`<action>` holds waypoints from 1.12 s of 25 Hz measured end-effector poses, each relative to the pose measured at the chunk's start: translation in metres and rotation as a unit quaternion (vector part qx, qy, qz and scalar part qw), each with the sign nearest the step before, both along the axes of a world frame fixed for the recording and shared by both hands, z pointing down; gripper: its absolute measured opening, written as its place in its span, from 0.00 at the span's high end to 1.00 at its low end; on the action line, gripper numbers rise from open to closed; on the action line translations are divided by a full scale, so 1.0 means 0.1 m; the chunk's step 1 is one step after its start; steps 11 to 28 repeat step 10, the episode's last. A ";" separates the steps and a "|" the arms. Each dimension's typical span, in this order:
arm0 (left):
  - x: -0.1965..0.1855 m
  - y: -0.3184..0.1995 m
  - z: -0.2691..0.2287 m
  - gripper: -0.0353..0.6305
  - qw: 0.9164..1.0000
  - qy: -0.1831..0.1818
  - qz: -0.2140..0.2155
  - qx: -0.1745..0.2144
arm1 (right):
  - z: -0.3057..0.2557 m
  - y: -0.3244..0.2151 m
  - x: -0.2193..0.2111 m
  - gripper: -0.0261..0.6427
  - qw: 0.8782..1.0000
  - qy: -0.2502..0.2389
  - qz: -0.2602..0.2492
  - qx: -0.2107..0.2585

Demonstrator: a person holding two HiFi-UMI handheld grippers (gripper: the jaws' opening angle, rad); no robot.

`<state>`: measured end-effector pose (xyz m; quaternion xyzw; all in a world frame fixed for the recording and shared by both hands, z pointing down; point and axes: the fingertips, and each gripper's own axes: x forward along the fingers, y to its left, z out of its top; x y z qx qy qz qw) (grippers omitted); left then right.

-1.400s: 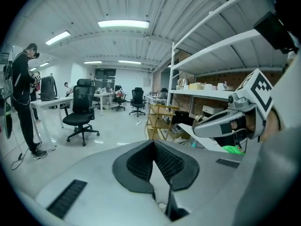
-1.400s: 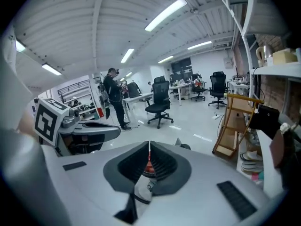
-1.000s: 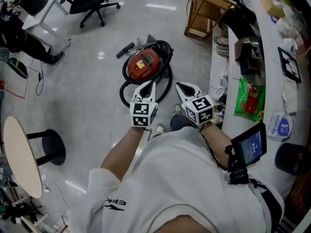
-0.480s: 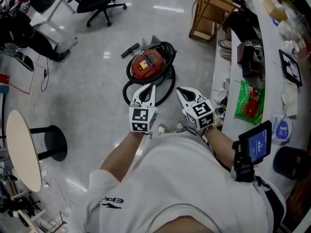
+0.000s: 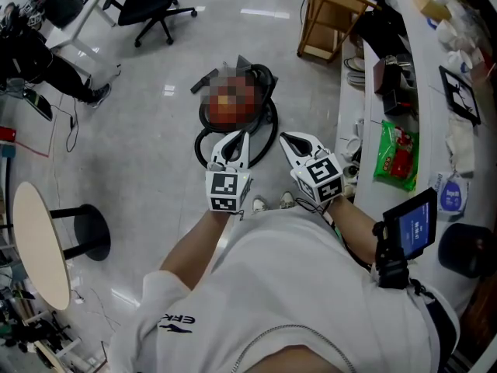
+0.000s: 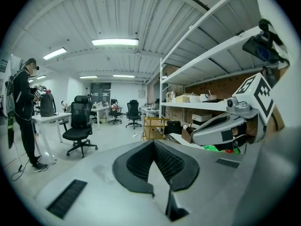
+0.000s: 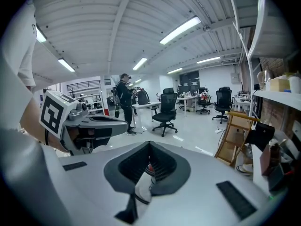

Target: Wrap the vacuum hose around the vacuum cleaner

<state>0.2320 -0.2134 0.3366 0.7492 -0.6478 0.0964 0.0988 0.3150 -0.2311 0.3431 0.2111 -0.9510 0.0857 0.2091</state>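
While both pairs of jaws were shut tight on nothing, the left gripper and right gripper hung side by side, apart, above the floor. Just beyond the 2 tips, the vacuum sat with its hose looped around it, 1 loop spilling to the near side.
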 end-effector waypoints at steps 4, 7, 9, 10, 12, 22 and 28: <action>0.05 0.02 -0.04 0.94 1.000 -0.002 0.001 0.006 | -0.03 0.02 0.02 0.96 1.000 -0.004 -0.002 0.003; 0.08 0.04 -0.07 0.94 1.000 -0.006 0.003 0.011 | -0.04 0.02 0.02 0.96 1.000 -0.007 -0.003 0.005; 0.09 0.05 -0.09 0.94 1.000 -0.008 0.003 0.012 | -0.05 0.03 0.02 0.96 1.000 -0.009 -0.003 0.005; 0.10 0.06 -0.10 0.94 1.000 -0.009 0.003 0.013 | -0.06 0.03 0.02 0.96 1.000 -0.009 -0.003 0.005; 0.10 0.06 -0.10 0.94 1.000 -0.009 0.003 0.013 | -0.06 0.03 0.02 0.96 1.000 -0.009 -0.003 0.005; 0.10 0.06 -0.10 0.94 1.000 -0.009 0.003 0.013 | -0.06 0.03 0.02 0.96 1.000 -0.009 -0.003 0.005; 0.10 0.06 -0.10 0.94 1.000 -0.009 0.003 0.013 | -0.06 0.03 0.02 0.96 1.000 -0.009 -0.003 0.005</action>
